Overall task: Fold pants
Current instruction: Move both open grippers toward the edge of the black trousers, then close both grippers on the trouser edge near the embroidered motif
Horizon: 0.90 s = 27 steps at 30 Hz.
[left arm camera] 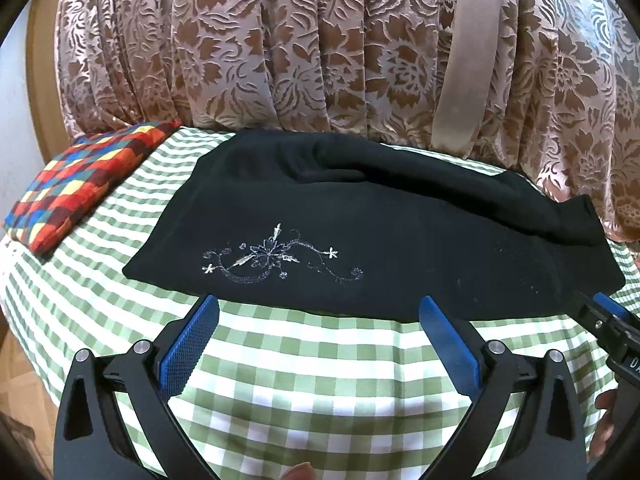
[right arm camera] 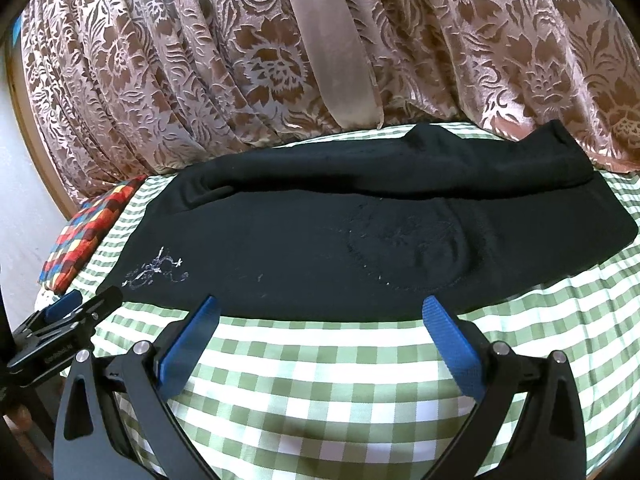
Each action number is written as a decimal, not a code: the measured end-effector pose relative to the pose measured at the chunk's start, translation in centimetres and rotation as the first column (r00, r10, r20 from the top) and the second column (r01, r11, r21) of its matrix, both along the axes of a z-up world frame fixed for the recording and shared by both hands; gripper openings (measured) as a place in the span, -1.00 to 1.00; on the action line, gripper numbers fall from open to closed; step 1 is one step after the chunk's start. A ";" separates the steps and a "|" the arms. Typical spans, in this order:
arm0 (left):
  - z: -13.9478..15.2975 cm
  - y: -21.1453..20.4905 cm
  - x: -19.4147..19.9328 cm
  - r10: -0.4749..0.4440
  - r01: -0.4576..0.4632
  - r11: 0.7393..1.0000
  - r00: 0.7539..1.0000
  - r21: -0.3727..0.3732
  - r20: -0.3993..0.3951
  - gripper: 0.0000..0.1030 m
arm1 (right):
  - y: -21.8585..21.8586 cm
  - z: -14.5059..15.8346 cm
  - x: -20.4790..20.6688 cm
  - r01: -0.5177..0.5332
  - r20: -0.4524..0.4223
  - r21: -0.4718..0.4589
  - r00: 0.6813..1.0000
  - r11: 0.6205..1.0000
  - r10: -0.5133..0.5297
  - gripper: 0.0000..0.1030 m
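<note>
Black pants [left arm camera: 360, 232] with pale floral embroidery [left arm camera: 276, 258] lie across the green-and-white checked tablecloth [left arm camera: 320, 360], the far leg folded over lengthwise. They also show in the right wrist view [right arm camera: 340, 240]. My left gripper [left arm camera: 318, 308] is open and empty, its tips at the pants' near edge by the embroidered end. My right gripper [right arm camera: 320, 308] is open and empty at the near edge further right. The right gripper also shows at the left wrist view's right edge [left arm camera: 608, 312], and the left gripper in the right wrist view [right arm camera: 72, 312].
A folded multicoloured checked cloth [left arm camera: 80, 188] lies at the table's far left. A brown floral curtain [left arm camera: 320, 48] hangs directly behind the table. The tablecloth drapes over the near edge.
</note>
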<state>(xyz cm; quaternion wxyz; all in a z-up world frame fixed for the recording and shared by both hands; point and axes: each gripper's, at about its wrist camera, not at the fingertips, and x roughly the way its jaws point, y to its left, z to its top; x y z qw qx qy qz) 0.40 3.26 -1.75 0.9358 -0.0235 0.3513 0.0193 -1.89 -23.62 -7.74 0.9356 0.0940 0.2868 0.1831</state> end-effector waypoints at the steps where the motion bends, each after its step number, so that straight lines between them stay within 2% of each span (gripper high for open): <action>1: 0.0 0.0 0.0 0.001 -0.001 1.000 1.000 0.001 -0.001 0.92 | 0.0 0.0 0.0 -0.002 -0.003 0.002 1.000 1.000 0.002 0.97; 19: -1.2 1.0 1.0 0.028 -0.028 1.000 0.998 0.004 -0.053 0.92 | -1.5 -1.1 1.0 0.010 -0.041 0.015 0.999 1.000 -0.010 0.97; 24: -1.9 1.6 1.5 0.011 -0.014 0.999 0.996 -0.032 -0.088 0.92 | -3.3 -1.6 1.7 0.026 -0.082 0.071 0.996 0.997 -0.020 0.96; 27: -2.7 2.6 2.2 -0.018 0.004 0.994 0.991 -0.110 -0.132 0.92 | -5.1 -2.2 2.3 0.022 -0.132 0.153 0.991 0.988 -0.001 0.96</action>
